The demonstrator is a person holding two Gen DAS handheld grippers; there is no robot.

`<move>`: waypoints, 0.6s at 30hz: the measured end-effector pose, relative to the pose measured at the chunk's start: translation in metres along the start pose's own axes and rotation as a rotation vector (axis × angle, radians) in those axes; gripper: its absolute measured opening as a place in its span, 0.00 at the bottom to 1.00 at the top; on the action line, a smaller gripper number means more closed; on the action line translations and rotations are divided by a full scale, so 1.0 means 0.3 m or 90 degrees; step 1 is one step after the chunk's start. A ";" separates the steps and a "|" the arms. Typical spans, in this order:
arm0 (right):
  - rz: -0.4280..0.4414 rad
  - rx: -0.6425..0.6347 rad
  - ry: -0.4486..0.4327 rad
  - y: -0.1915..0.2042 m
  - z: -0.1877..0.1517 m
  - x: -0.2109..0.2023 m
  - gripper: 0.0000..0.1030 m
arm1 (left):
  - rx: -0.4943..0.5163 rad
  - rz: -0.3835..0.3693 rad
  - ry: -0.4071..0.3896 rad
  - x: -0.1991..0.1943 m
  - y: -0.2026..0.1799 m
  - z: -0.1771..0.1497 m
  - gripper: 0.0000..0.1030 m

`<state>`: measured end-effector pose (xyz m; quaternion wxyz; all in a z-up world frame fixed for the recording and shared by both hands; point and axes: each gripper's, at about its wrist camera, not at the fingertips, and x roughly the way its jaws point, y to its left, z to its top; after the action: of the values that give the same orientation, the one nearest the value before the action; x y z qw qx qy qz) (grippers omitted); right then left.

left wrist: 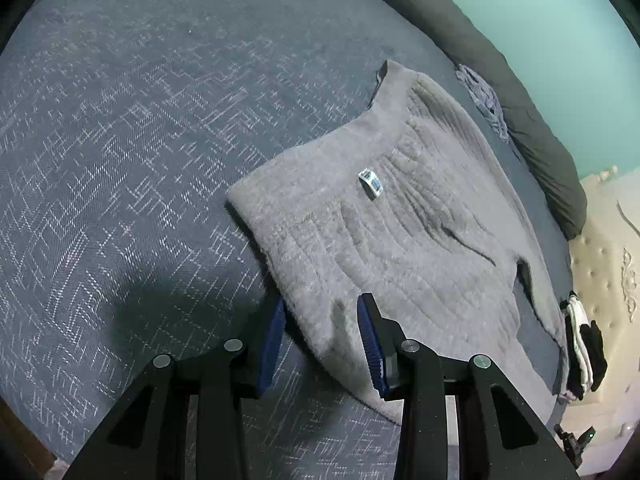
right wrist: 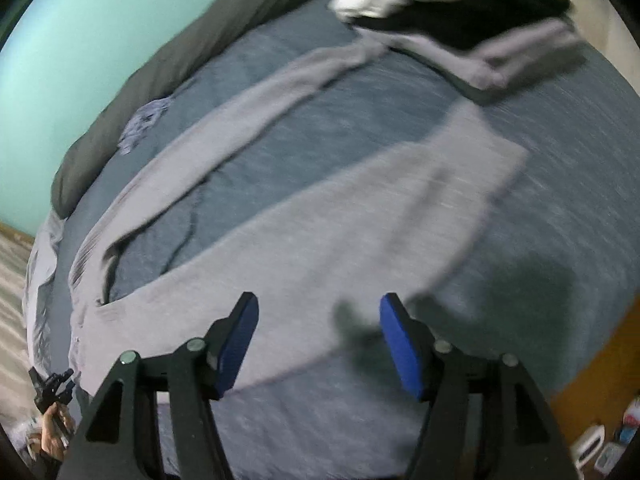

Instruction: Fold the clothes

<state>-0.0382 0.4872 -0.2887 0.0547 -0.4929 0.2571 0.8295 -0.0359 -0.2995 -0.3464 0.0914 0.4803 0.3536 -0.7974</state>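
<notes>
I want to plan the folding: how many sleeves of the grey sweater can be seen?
2. One sleeve stretches toward the clothes pile; the other sleeve lies folded over the sweater's body.

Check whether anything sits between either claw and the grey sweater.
Nothing visible does. The left claw is open right at the sweater hem, and the right claw is open just above it. The folded pile lies farther off.
</notes>
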 end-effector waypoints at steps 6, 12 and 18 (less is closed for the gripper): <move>-0.003 0.074 0.008 -0.152 -0.009 -0.013 0.64 | -0.006 -0.011 0.015 0.010 0.005 -0.002 0.39; 0.018 0.119 0.028 -0.183 0.003 0.057 0.64 | -0.001 -0.017 0.007 0.008 -0.002 0.003 0.39; 0.010 0.131 0.027 -0.181 0.026 0.107 0.64 | -0.003 -0.025 0.008 0.019 -0.001 0.006 0.39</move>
<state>-0.0421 0.5325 -0.3331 0.0931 -0.5004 0.3454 0.7884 -0.0403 -0.2993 -0.3504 0.0745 0.4783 0.3656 -0.7950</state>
